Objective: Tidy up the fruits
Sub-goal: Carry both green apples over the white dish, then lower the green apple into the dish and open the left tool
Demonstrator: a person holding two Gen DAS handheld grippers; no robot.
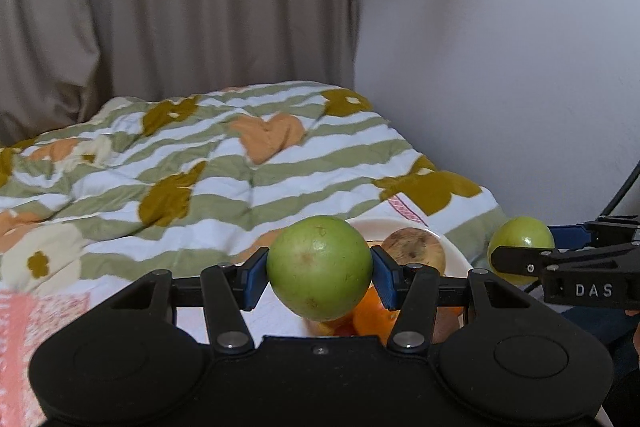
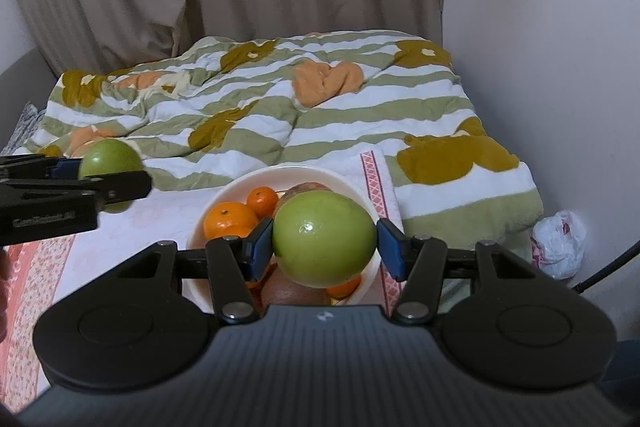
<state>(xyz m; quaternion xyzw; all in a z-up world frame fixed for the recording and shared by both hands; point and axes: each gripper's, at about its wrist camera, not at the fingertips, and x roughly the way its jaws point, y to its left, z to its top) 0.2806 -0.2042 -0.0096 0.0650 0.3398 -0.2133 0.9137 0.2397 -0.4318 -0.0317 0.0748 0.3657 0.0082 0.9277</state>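
Your left gripper (image 1: 320, 269) is clamped on a round green apple (image 1: 319, 267) with brown flecks. Your right gripper (image 2: 325, 245) clamps a glossier green fruit (image 2: 323, 239) above the white bowl (image 2: 240, 183) of oranges (image 2: 229, 218).

You have two green apples (image 2: 323, 241) (image 2: 110, 159), one white bowl (image 2: 224, 193), at least four oranges (image 2: 229, 217), two brownish fruits (image 2: 294, 293), one striped quilt (image 2: 320, 107), one plastic bag (image 2: 558, 243), two grippers (image 2: 324, 245) (image 1: 320, 269).

Bowl (image 2: 224, 195) on bed, before quilt (image 2: 320, 115); oranges (image 2: 230, 217) inside; bag (image 2: 558, 243) right, probably on floor.
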